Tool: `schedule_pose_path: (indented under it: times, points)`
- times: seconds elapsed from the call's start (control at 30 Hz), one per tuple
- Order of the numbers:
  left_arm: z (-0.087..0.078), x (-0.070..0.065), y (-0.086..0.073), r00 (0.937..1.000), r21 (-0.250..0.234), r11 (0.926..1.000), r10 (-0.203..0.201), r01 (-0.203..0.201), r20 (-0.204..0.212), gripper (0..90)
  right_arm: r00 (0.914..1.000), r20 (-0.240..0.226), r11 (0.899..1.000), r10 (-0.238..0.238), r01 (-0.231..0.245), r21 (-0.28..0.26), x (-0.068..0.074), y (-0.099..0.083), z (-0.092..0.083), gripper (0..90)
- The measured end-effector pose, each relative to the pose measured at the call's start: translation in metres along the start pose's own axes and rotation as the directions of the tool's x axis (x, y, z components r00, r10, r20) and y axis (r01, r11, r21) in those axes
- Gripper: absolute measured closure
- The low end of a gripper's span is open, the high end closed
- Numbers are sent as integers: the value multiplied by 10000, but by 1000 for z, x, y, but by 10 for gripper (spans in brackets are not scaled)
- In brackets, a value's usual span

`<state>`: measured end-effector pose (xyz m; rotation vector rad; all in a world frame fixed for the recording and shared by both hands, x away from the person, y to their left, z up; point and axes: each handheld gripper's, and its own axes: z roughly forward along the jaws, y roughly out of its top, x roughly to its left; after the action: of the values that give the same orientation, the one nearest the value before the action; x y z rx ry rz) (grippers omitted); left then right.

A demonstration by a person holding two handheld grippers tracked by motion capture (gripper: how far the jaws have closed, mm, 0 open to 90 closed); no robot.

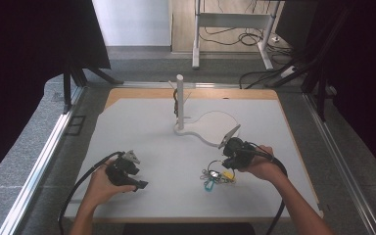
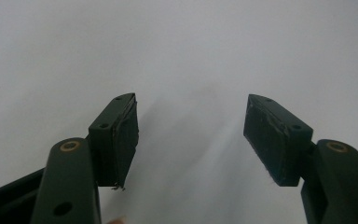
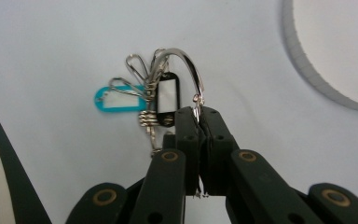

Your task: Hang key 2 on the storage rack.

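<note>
We have the key ring [image 3: 179, 70] pinched in the right gripper [image 3: 198, 114], whose jaws are closed tight on the big wire loop. The bunch, with its teal tag [image 3: 116, 100] and black tag [image 3: 167, 100], lies on the white table [image 1: 142, 132] at about five o'clock from the white stand [image 1: 179, 100], well apart from it. So the grasp looks done; we judge that lifting the ring and hanging it on the stand's post is what remains. Our left gripper [image 2: 191, 126] rests at seven o'clock from the stand, jaws spread wide with nothing between them. We see no containers on the table.
</note>
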<state>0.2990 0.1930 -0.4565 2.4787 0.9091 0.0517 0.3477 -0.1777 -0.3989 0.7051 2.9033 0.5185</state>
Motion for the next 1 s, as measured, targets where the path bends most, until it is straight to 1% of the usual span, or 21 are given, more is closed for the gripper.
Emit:
schedule_pose_path:
  times: [0.07,0.2,0.27,0.33,0.47,0.5,0.57,0.63,0.73,0.8,0.87,0.93,0.97,1.0]
  points:
    - [0,0,0,10000,-1,10000,22,-22,-3,359,10000,23,10000,34,-34,-16,0,0,-1,873]
    - [0,0,0,9999,-81,10000,39,-38,122,359,9998,-17,9994,206,-207,-289,-3,-1,-8,874]
    - [0,0,0,9999,-74,10000,34,-33,101,359,9996,-26,9990,266,-267,-369,-4,0,-10,874]
    - [0,0,0,10000,-42,10000,37,-37,91,359,9996,-14,9987,269,-269,-438,-5,0,-12,874]
    - [1,0,0,9999,-10,10000,25,-25,104,359,9998,11,9990,202,-201,-408,-5,1,-15,874]
    - [1,0,0,9999,-3,10000,26,-26,106,359,9998,95,9993,149,-146,-352,-5,3,-18,874]
    - [2,0,0,10000,-11,10000,0,0,90,359,9998,108,9992,172,-168,-360,-5,4,-20,874]
    - [1,0,0,10000,-18,10000,5,-5,89,359,9997,223,9990,135,-126,-419,-6,7,-27,874]
    - [1,0,0,9999,-23,10000,1,0,100,359,9996,233,9989,150,-140,-441,-6,9,-32,874]
    - [1,0,0,10000,-17,10000,3,-3,99,359,9997,230,9986,38,-26,-519,-6,11,-36,875]
    - [1,0,0,9999,-30,10000,7,-6,124,358,9996,261,9985,87,-73,-548,-6,13,-39,875]
    - [0,-1,0,9998,-118,9999,-27,29,195,358,9996,281,9981,28,-10,-615,-7,14,-42,875]
    - [0,-1,0,9998,-131,9999,-27,29,203,358,9995,303,9982,134,-116,-596,-7,14,-44,875]
    - [0,-1,0,9998,-113,9999,-19,21,173,355,9995,298,9980,127,-109,-627,-8,15,-45,875]
